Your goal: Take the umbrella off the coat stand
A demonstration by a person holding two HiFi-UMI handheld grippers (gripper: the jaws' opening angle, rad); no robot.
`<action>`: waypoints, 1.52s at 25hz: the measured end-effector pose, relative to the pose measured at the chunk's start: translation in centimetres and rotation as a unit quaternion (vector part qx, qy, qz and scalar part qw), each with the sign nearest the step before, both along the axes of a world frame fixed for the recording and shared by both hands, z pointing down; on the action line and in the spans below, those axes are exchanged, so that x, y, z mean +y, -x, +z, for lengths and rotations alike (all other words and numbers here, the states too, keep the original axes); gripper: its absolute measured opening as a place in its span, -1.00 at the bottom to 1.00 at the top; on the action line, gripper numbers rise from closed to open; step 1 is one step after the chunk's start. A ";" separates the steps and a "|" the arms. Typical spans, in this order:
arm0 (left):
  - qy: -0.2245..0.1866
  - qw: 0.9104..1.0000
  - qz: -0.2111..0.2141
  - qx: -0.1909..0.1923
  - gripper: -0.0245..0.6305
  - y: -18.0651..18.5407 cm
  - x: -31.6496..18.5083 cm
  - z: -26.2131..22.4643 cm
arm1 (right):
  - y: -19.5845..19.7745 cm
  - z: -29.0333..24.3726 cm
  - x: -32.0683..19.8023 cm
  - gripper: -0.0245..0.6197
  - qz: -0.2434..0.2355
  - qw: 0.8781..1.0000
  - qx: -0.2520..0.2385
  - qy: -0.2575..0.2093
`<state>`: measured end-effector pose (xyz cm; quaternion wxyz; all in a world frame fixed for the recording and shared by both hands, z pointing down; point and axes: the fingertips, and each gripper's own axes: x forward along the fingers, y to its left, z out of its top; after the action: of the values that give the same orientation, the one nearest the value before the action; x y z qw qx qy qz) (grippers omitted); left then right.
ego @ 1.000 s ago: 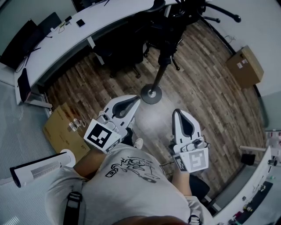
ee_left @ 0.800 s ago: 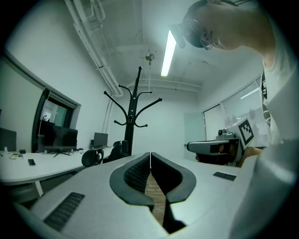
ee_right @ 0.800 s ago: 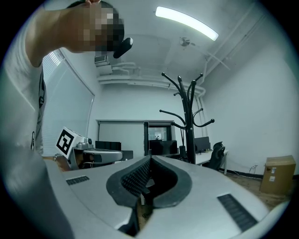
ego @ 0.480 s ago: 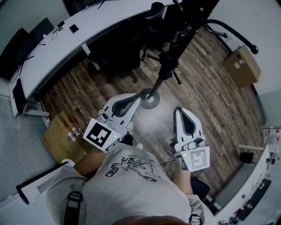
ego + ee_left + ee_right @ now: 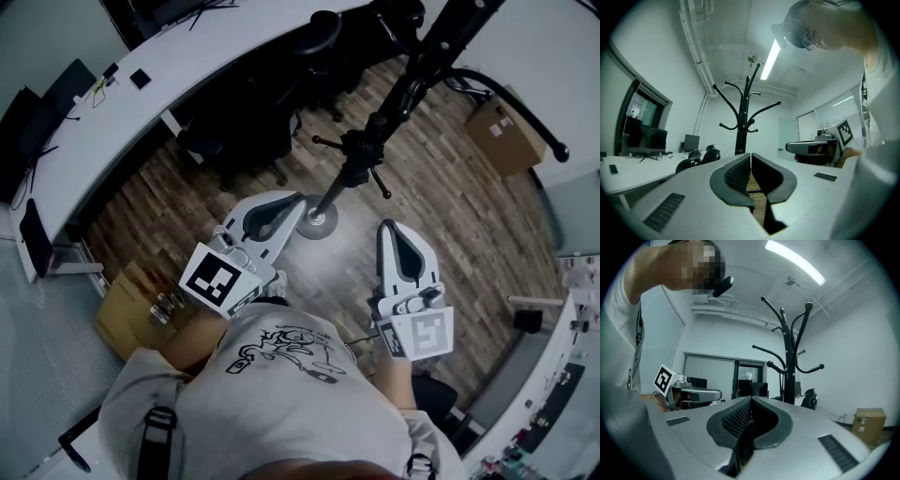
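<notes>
A black coat stand rises from a round base on the wood floor and leans toward the top right of the head view. Its curved hooks show in the left gripper view and the right gripper view. A thicker dark mass sits on the pole; I cannot tell whether it is the umbrella. My left gripper is shut and empty, its tip beside the base in the picture. My right gripper is also shut and empty, to the right of the base. The jaws meet in both gripper views.
A long curved white desk runs along the back left, with black office chairs in front of it. One cardboard box stands at the right wall, another at the left. A desk with small items is at the lower right.
The stand's base has drawn closer to the left gripper's tip and more of the stand's top shows. The white appliance at the lower left has left the view. Both grippers stay shut.
</notes>
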<state>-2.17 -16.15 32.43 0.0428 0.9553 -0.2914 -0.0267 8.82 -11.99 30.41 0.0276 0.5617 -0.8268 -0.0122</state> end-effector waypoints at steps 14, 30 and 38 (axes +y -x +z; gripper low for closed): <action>-0.031 0.996 0.088 0.009 -0.84 -4.9 -7.9 -2.8 | -2.7 -2.3 -7.2 -0.89 0.042 0.999 0.018 -0.022; -0.026 0.987 0.156 -0.012 -0.65 -13.8 -13.8 -2.5 | -5.8 -3.7 -15.2 -0.75 0.014 1.000 -0.002 -0.019; -0.036 0.982 0.181 -0.030 -0.63 -15.8 -14.3 -2.3 | -5.6 -2.2 -17.5 -0.67 -0.011 1.000 -0.019 -0.008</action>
<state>13.58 -30.45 30.17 0.0034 0.9936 -0.1132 -0.0006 14.47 -29.48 28.19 0.0072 0.5529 -0.8332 -0.0080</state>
